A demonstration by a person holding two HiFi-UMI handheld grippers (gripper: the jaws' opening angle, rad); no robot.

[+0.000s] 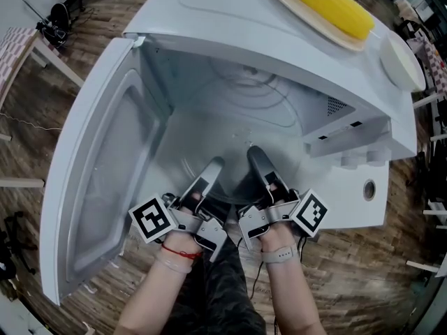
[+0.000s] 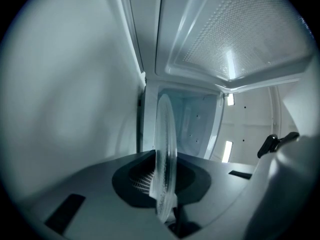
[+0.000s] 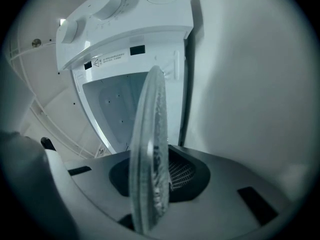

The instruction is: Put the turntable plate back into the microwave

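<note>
**Hand-held grippers bring the plate to the oven floor**

Left hand-held gripper [image 2: 165,186] and right hand-held gripper [image 3: 150,189] each have their jaws closed narrowly on the near rim of the glass turntable plate [image 2: 165,134], which shows edge-on between them. From the head view, both reach side by side into the open microwave [image 1: 209,19], whose door [image 1: 98,173] is swung wide to the left. The plate lies inside the cavity, low over its floor. Whether it is seated cannot be told.

This looks like the placing step. Next, the plate probably needs levelling and centring on the hub. Both grippers should then let go together and back straight out.
</note>
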